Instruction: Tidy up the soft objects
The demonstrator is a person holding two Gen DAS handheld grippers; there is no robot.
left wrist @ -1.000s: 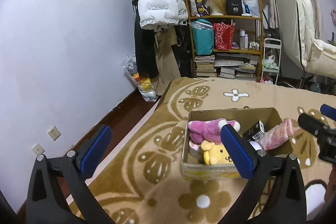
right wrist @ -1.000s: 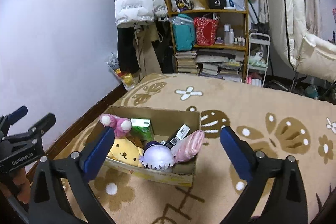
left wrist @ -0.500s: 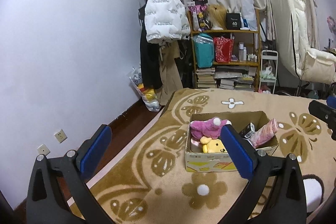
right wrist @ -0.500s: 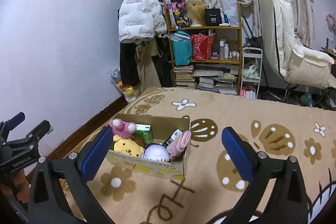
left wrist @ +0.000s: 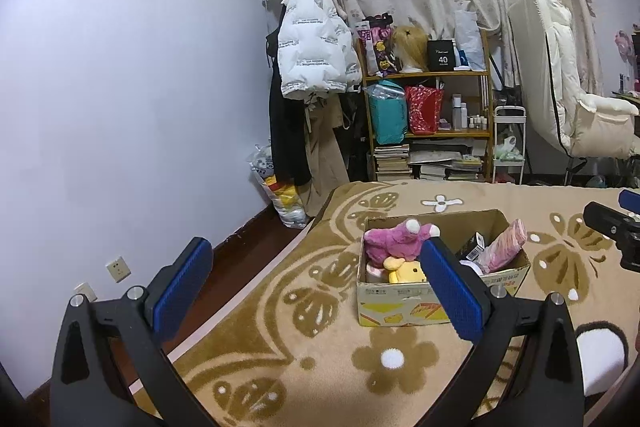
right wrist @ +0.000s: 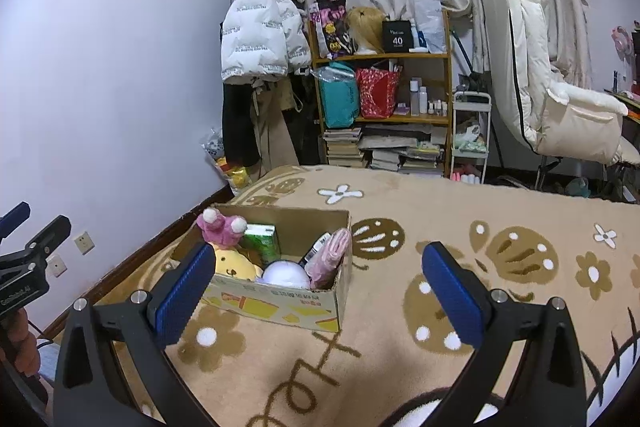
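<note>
A cardboard box (left wrist: 404, 301) (right wrist: 280, 301) stands on a tan patterned blanket (left wrist: 332, 371) (right wrist: 400, 359). It holds a pink plush (left wrist: 394, 243) (right wrist: 218, 227), a yellow plush (left wrist: 406, 273) (right wrist: 232, 265), a pink rolled cloth (left wrist: 504, 245) (right wrist: 330, 257), a white round plush (right wrist: 286, 273) and a green carton (right wrist: 262, 241). My left gripper (left wrist: 316, 293) is open and empty, raised well back from the box. My right gripper (right wrist: 320, 293) is open and empty, also raised and back from it.
A wooden shelf (left wrist: 430, 115) (right wrist: 384, 107) with books and bags stands behind the blanket. Coats (left wrist: 314, 39) hang at the wall corner. A white padded chair (right wrist: 540, 87) is at the right. Dark floor (left wrist: 224, 279) runs along the left wall.
Both grippers have pulled back and up from the box, so it looks smaller and farther. Both stay open and empty.
</note>
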